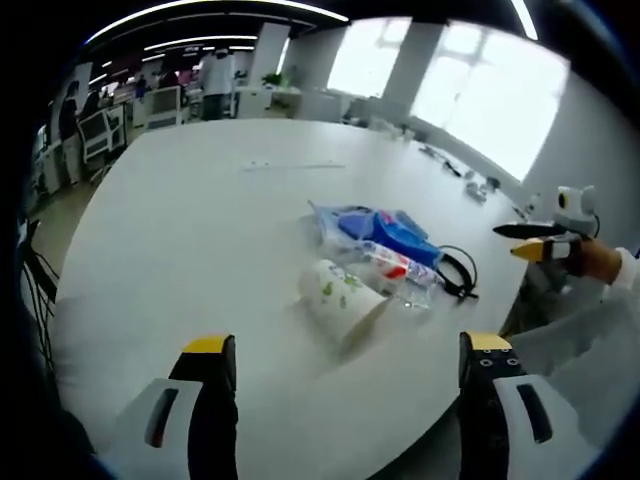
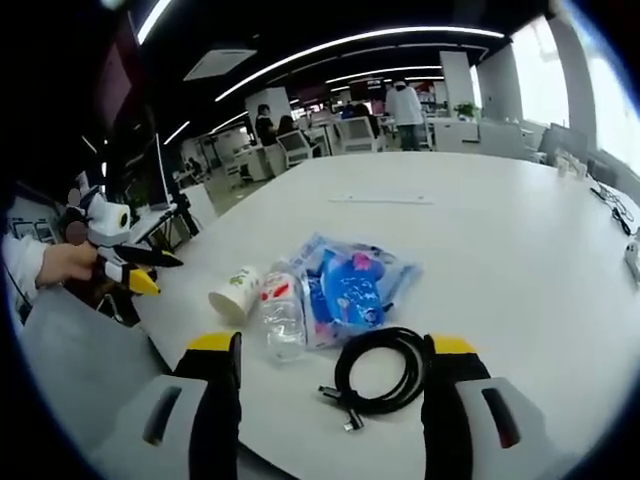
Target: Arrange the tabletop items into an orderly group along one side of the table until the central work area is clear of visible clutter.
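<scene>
Both grippers, L [image 1: 345, 355] & R [image 2: 335, 355], jaws wide, holding nothing | we see paper cup [image 2: 235, 291], water bottle [image 2: 282, 315], blue packet [image 2: 350, 285], black cable [image 2: 380, 370] clustered at table [image 2: 480, 220] edge, 12 o'clock of R jaws

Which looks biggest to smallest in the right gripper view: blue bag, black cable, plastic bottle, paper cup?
1. blue bag
2. black cable, coiled; nearest the camera, so its rank against the bag is unsure
3. plastic bottle
4. paper cup, lying on its side; close to the bottle in apparent size
</scene>
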`<state>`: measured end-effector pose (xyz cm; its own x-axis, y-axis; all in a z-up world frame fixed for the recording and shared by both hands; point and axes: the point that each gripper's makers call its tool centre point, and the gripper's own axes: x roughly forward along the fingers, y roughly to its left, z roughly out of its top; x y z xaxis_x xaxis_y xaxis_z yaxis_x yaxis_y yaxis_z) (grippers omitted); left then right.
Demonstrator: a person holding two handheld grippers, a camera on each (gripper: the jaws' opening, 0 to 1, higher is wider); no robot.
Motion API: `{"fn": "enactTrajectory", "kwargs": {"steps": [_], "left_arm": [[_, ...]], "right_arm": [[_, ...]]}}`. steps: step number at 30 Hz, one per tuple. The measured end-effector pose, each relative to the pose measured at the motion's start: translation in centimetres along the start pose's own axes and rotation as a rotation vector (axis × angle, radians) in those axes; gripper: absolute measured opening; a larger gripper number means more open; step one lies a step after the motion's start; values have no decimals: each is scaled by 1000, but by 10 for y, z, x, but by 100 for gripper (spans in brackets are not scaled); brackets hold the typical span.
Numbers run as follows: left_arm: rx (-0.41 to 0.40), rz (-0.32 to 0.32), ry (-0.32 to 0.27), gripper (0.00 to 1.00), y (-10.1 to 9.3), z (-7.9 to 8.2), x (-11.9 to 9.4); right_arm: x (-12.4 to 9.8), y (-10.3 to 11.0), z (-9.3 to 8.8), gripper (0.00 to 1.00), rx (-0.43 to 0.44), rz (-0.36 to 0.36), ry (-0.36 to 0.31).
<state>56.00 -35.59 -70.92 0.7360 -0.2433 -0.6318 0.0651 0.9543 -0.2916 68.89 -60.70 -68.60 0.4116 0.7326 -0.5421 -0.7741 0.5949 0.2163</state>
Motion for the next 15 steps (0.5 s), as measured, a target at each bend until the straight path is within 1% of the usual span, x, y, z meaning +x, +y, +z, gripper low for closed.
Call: {"fn": "enactTrajectory", "kwargs": {"steps": [10,15], "left_arm": [[-2,-1,2,88,0,1,2],[-6,-1,2,88,4,1,4]], "right_arm": [[13,10,4,70,-36,25,11],[15,19,4,69,-60,43,18]]}}
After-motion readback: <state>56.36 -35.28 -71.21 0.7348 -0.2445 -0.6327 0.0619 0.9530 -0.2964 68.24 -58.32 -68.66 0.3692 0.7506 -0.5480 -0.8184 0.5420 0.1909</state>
